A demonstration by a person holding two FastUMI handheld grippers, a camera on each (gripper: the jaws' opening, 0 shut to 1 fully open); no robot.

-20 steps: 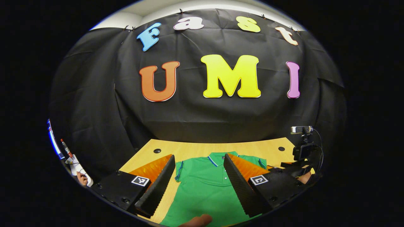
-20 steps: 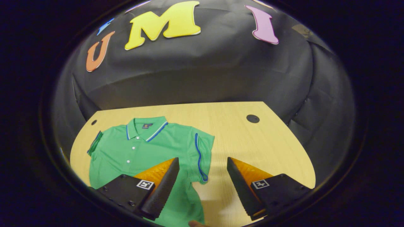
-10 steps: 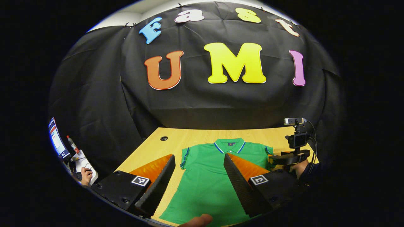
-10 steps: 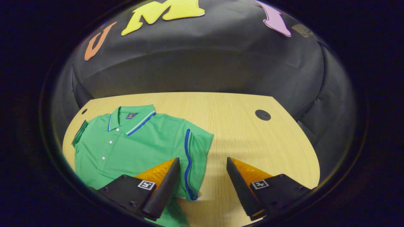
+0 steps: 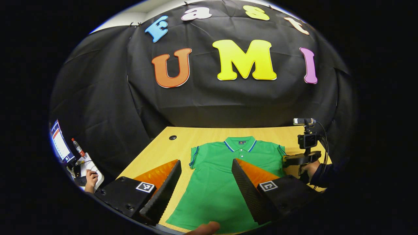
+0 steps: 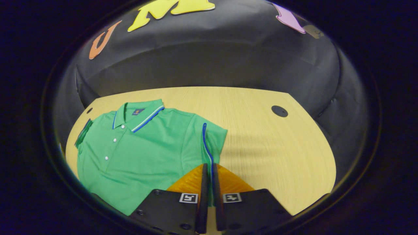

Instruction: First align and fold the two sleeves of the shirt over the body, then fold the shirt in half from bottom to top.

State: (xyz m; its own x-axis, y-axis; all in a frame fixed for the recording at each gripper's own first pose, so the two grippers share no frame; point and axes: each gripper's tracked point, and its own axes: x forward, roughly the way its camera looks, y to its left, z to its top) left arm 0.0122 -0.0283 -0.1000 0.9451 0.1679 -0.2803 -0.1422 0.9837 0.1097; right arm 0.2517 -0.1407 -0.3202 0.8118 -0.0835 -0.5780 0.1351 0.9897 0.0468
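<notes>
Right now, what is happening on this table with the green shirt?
A person is starting to fold a green polo shirt that lies flat, collar away, on a wooden table, using a gripper in each hand. The right gripper is shut on the blue-trimmed edge of one sleeve. The left gripper is open above the shirt body. Neither sleeve is folded over the body yet.

Green shirt (image 6: pixel 143 147), blue-striped collar (image 6: pixel 138 114)

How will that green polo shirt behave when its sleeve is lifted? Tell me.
The green polo shirt lies flat, so it is probably floppy and light. The sleeve pinched by the right hand-held gripper should drape and trail, perhaps dragging the body across the smooth table.
</notes>
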